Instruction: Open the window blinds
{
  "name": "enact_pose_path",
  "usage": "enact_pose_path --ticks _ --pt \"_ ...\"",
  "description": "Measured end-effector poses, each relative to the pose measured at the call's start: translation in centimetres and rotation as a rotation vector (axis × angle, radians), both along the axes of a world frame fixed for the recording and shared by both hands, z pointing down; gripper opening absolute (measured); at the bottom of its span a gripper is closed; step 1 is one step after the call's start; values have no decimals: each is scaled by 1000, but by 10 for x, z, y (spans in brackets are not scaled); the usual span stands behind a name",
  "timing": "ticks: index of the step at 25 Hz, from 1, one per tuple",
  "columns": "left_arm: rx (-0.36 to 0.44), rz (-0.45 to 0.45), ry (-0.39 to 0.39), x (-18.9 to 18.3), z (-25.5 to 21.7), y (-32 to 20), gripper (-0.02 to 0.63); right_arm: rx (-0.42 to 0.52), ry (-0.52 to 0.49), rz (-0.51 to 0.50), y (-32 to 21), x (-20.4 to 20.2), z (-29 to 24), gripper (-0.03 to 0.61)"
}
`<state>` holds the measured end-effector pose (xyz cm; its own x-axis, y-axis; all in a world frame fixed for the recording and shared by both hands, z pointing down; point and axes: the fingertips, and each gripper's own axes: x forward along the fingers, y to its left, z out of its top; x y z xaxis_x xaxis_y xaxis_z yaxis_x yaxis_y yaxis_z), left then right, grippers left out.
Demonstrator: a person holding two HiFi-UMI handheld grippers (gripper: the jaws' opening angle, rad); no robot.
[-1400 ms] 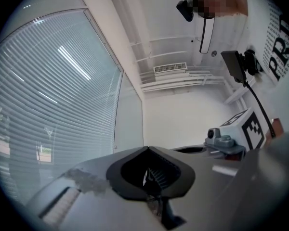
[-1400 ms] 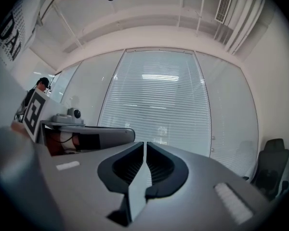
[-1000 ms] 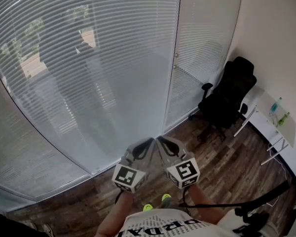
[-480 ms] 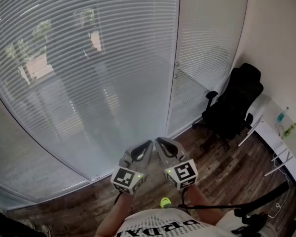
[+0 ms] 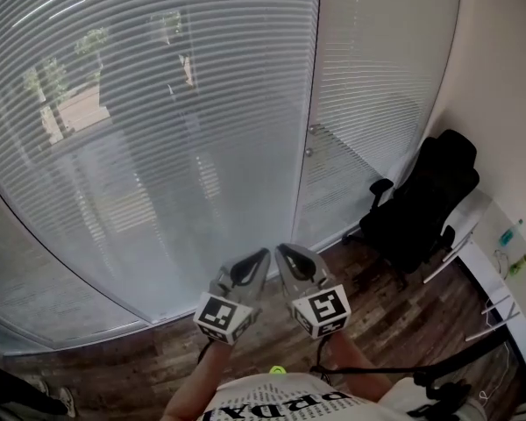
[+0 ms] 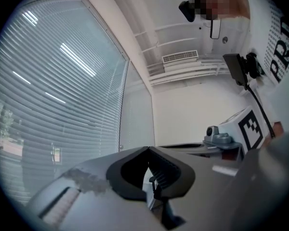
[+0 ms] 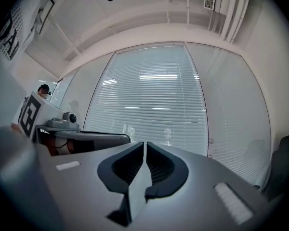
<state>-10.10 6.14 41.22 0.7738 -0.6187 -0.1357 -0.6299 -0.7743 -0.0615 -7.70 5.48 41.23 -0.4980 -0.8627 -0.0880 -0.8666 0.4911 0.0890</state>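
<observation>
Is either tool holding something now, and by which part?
Nothing is held: the left tool and the right tool both have jaws together, with nothing between.

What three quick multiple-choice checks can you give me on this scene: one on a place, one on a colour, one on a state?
1. Where does the office chair stand?
A. At the right, past the blinds
B. Left of the blinds
C. Behind the person

2. What colour is the floor?
A. White tile
B. Brown wood
C. Green carpet

3. How do the jaws of the left gripper and the right gripper stand?
A. Both wide apart
B. Left together, right on a cord
C. Both together, empty

Answers: 1 A, the head view shows it near the right wall; 2 B, brown planks show around the chair; 3 C, each gripper view shows its jaws meeting with nothing between.
</observation>
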Motion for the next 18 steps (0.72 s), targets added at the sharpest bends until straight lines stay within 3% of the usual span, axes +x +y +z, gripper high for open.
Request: enact_pose_path --ticks 6,11,18 --pt "13 -28 -7 11 0 -14 -5 -2 -13 -13 -16 13 4 26" --pt "6 -38 -10 43 -5 -40 -5 -15 -20 -25 -39 44 3 26" --pt "15 -41 -10 42 -4 -57 -5 -27 -23 -17 -59 43 9 26"
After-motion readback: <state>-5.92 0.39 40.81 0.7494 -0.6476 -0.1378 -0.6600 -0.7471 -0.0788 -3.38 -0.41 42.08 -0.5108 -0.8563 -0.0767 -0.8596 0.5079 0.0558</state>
